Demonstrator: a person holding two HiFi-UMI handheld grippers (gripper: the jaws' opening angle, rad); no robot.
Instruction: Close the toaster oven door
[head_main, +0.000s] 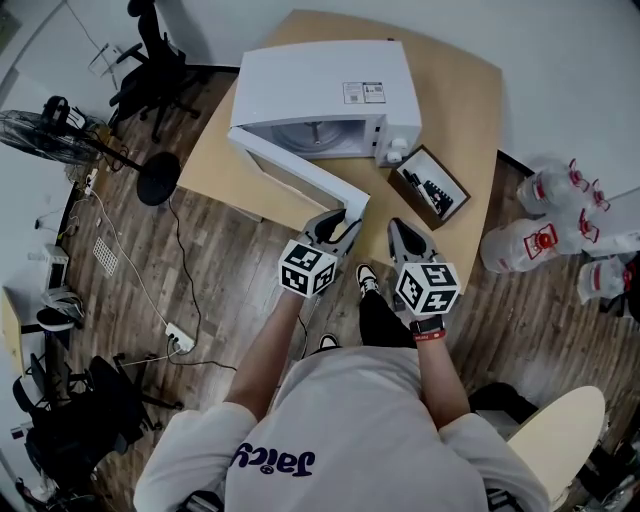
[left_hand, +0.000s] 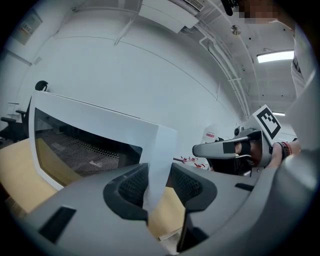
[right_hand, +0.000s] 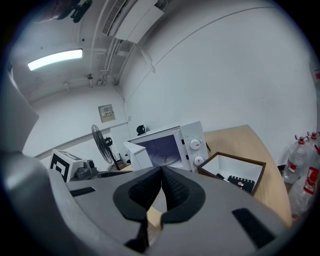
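Left gripper (left_hand: 159, 184) pinches the free edge of the door (head_main: 300, 172), swung out toward six o'clock from the toaster oven (head_main: 320, 85); right gripper (right_hand: 161, 186) closed, empty. Rigid, light panel, probably; outer edge gives leverage.

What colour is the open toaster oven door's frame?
White; the toaster oven door shows best in the left gripper view.

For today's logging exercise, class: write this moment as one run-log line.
toaster oven door: open | left claw: clamped on its free edge | right claw: shut, empty
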